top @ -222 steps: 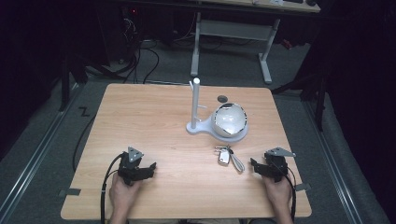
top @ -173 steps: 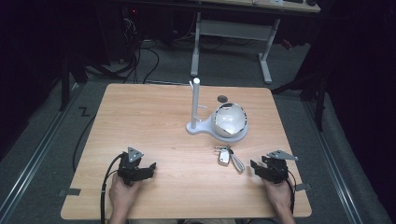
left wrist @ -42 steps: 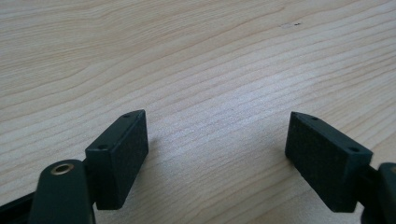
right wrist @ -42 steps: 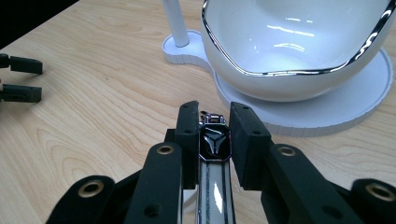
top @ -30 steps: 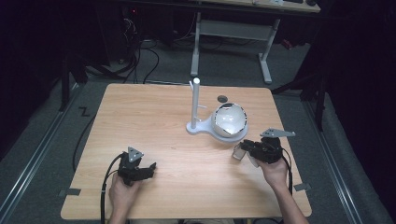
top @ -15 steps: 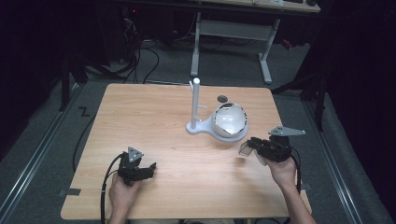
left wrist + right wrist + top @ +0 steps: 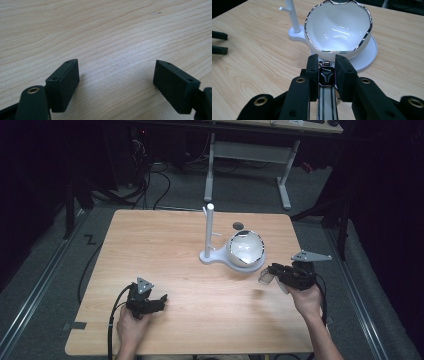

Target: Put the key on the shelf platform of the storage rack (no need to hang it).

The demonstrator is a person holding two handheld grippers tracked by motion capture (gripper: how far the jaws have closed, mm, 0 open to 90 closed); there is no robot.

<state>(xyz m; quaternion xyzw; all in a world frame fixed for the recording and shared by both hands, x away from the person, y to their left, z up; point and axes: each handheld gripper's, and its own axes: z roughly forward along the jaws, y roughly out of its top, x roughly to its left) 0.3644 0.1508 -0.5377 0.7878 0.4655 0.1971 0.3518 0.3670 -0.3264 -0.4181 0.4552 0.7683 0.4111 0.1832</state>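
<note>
A light wooden desk [image 7: 165,245] seen from above, in a dark room. At its near-left corner a hand holds the left gripper [image 7: 116,83] low over the bare wood, its two black padded jaws spread wide apart with nothing between them. Near the desk's right edge, the right gripper [image 7: 326,68] is lifted off the surface, its jaws clamped on a car key fob [image 7: 326,82]. The fob is slim, pale silver-grey along its body with dark lines running its length, and has a glossy black end bearing a three-pointed emblem and a small metal loop. It sits just in front of a shiny white bowl [image 7: 339,27] with a wavy silver rim, which rests on a white stand [image 7: 209,237] with an upright post, toward the desk's far-right area
</note>
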